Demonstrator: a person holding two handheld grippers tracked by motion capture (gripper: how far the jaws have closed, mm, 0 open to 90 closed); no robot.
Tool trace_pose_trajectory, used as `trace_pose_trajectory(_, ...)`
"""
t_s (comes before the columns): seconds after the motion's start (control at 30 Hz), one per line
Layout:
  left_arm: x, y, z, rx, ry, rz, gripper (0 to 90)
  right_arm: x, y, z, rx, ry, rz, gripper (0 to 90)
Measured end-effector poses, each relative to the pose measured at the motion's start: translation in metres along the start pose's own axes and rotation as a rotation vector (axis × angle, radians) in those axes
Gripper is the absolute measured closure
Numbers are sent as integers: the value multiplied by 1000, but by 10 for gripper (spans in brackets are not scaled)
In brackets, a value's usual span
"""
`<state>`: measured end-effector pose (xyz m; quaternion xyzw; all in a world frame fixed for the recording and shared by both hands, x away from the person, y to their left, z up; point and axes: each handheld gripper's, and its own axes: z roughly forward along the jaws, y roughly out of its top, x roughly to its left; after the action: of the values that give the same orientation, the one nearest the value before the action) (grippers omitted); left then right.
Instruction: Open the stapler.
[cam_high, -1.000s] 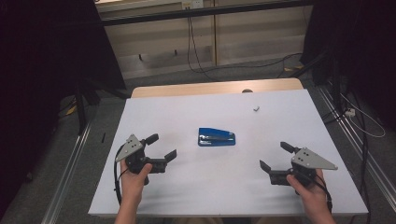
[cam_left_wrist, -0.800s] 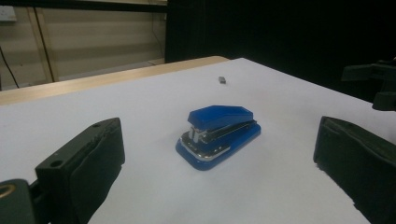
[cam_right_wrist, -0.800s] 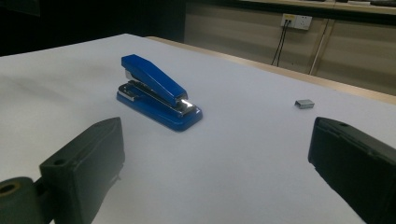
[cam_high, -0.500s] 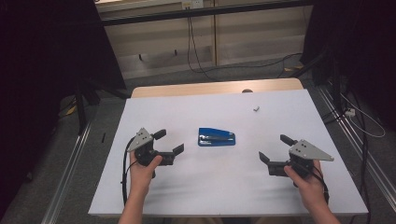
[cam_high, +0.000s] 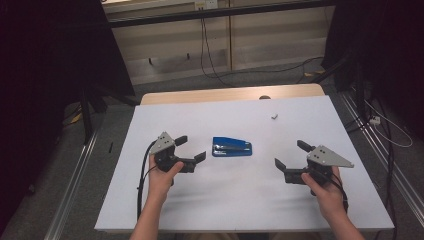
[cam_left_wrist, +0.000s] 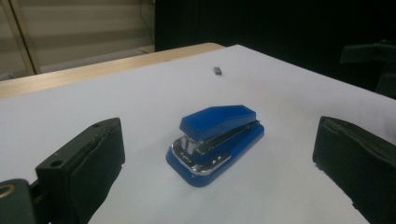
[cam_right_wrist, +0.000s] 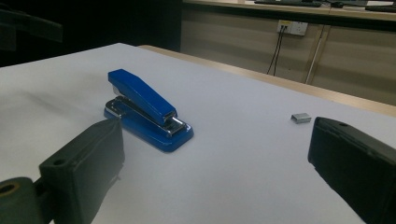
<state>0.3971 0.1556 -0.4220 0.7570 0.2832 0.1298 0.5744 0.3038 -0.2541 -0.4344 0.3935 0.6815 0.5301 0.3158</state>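
A blue stapler (cam_high: 231, 147) lies flat in the middle of the white table top (cam_high: 235, 200); I also see the stapler (cam_left_wrist: 215, 140) (cam_right_wrist: 147, 110) from both gripper views. My left gripper (cam_high: 191, 148) is open just left of it, jaws pointing at it, nothing between them. My right gripper (cam_high: 292, 155) is open farther off to the stapler's right, also empty. A small block of staples (cam_high: 274, 116) (cam_left_wrist: 217, 71) (cam_right_wrist: 301, 118) rests on the table beyond the stapler, toward the far right.
The white top covers a wooden table whose far edge (cam_high: 225, 94) shows as a tan strip. Cables (cam_high: 210, 55) hang down the wall behind. Metal rails (cam_high: 75, 185) run along the floor on both sides of the table.
My left gripper has moved right and forward, closing in on the stapler. My right gripper has shifted slightly left. The stapler has stayed put.
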Motion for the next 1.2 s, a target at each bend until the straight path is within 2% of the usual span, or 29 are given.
trace_pose_trajectory(0.03,0,-1,5,20,2,11,23,-1,2,0,-6,-3,5,33)
trace_pose_trajectory(0.13,0,-2,9,24,-2,5,24,0,2,-1,-11,-7,7,32)
trace_pose_trajectory(0.27,0,-1,18,23,-37,4,33,1,2,-1,-9,-2,7,32)
trace_pose_trajectory(0.33,0,-1,23,56,-50,27,35,2,4,-1,-9,1,-1,32)
trace_pose_trajectory(0.4,2,-1,28,60,-55,20,36,3,6,-1,-15,6,-10,32)
trace_pose_trajectory(0.67,9,-1,41,70,-40,0,39,4,9,5,-16,21,-6,31)
trace_pose_trajectory(0.73,12,-2,48,110,-28,11,44,3,10,7,-18,23,0,31)
trace_pose_trajectory(0.83,12,-2,52,131,-21,25,62,3,9,7,-16,25,0,31)
trace_pose_trajectory(0.97,14,-3,56,135,-14,40,89,4,8,9,-3,27,-10,33)
trace_pose_trajectory(1.17,23,-6,64,134,-14,14,112,4,9,12,-4,31,1,32)
trace_pose_trajectory(1.2,24,-6,67,148,-10,26,115,4,8,13,3,36,0,32)
